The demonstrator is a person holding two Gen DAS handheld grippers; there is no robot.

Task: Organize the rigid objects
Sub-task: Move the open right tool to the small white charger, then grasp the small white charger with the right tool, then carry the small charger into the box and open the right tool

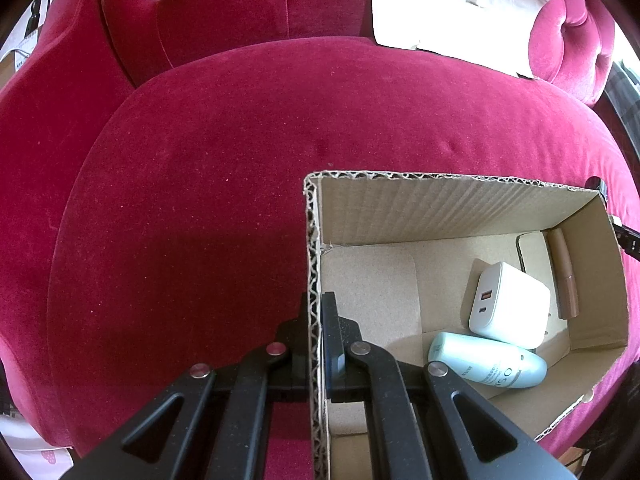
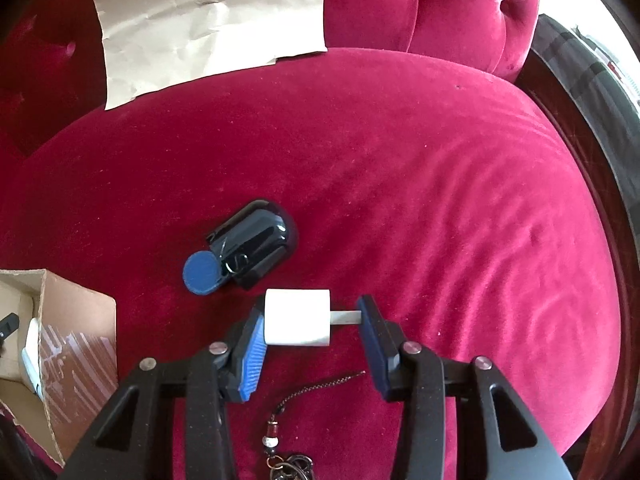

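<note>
An open brown corrugated cardboard box is seen resting on the red velvet seat cushion of a tufted sofa. The box's near-left wall is pinched by the left gripper, its black fingers pressed together on the cardboard, one outside and one inside. Inside the box lie three items: a white cube-shaped USB charger, a pale green plastic bottle lying on its side against the charger, and a slim rose-gold tube along the far-right wall.

Just right of the box, on the cushion, a small white plug adapter with metal prongs is framed by the right gripper — its blue-padded jaws have been closed in around the adapter, the left pad at the white body and the right pad at the prong tip; whether both pads press cannot be told. Beyond the adapter from the box, a glossy black case with a round blue cap lies on the velvet. A beaded chain lies nearer the camera — between the gripper's arms. A creased sheet of brown paper is propped against the backrest, well beyond the box.
</note>
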